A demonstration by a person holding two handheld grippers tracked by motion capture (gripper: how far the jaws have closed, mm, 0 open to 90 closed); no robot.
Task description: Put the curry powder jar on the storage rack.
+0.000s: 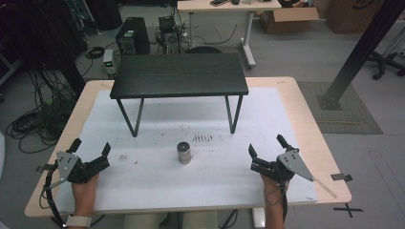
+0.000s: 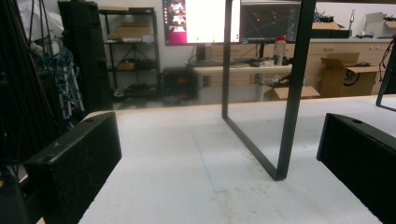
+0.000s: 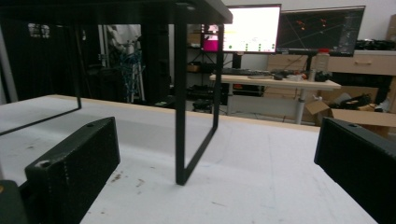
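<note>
A small metal cylinder (image 1: 184,152) stands upright on the white mat (image 1: 157,186) that covers most of the wooden bench (image 1: 305,124), near the middle of the near half and roughly midway between the two claws. Behind it a low black stand (image 1: 179,75) with a dark flat top rests on thin frame legs, its front legs planted on the mat well beyond the cylinder. The left claw (image 1: 90,150) lies low at the near left of the mat, held by the person's left hand (image 1: 85,187), which wears a watch at the wrist; its jaws are spread wide and hold nothing. The right claw (image 1: 266,145) sits at the near right in the person's right hand (image 1: 272,183), jaws likewise wide apart and empty. In the left gripper view, the left claw (image 2: 219,154) looks across bare mat toward one black leg frame (image 2: 285,121) of the stand, with monitors and a desk far behind. In the right gripper view, the right claw (image 3: 215,158) faces another leg frame (image 3: 182,116) under the stand's dark top, and small dark specks (image 3: 126,179) mark the mat near the left jaw.
</note>
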